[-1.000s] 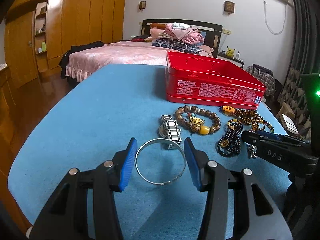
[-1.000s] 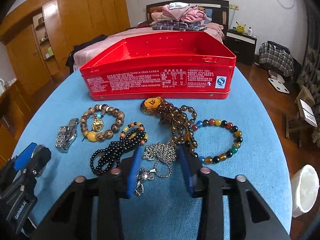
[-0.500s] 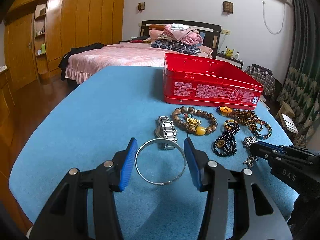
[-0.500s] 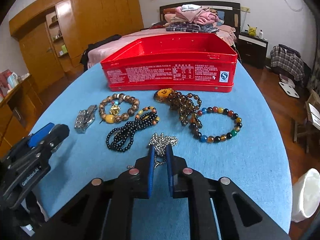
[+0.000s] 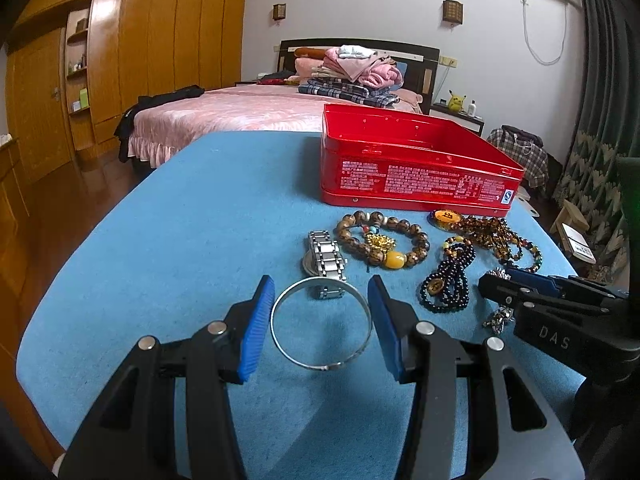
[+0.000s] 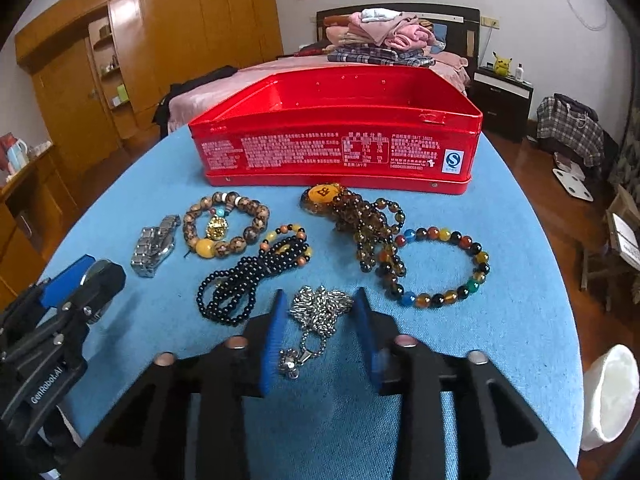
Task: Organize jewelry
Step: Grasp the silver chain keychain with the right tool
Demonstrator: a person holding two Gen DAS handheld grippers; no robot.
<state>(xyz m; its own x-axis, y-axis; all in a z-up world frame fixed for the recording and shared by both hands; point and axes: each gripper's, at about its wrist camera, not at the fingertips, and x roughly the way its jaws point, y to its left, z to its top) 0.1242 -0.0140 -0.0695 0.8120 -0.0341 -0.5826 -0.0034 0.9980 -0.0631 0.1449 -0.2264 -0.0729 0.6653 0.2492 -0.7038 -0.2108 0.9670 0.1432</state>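
Since half a second earlier, the right tongs (image 6: pixel 318 334) had just been opened again after being almost closed, and the silver chain necklace (image 6: pixel 318 312) was seen between the two blue pads, lying loose on the table (image 6: pixel 500 340). The pads were apart and did not press on the chain, so it was judged that the first pinch had not taken hold and a new one was being prepared. The left tongs (image 5: pixel 320 320) had not been moved; they were held apart around the silver bangle (image 5: pixel 322 322), one pad at its 9 o'clock side and one at its 3 o'clock side, very close to the ring. It could not be told for certain whether the ring was touched, but no clamping was seen. The bangle lay flat on the blue cloth, probably kept framed so that it could be taken after the chain.

The other pieces were spread in front of the red tin box (image 6: pixel 336 148), which stood open at 12 o'clock, presumably as the place for collecting: the metal watch (image 6: pixel 154 246) at 10 o'clock of the right tongs, the wooden bead bracelet (image 6: pixel 224 226) beside it, the black bead strand (image 6: pixel 248 276) just at 11 o'clock, the amber bead strand (image 6: pixel 360 220) and the coloured bead bracelet (image 6: pixel 440 266) at 1 o'clock. Nothing was seen inside the box yet.
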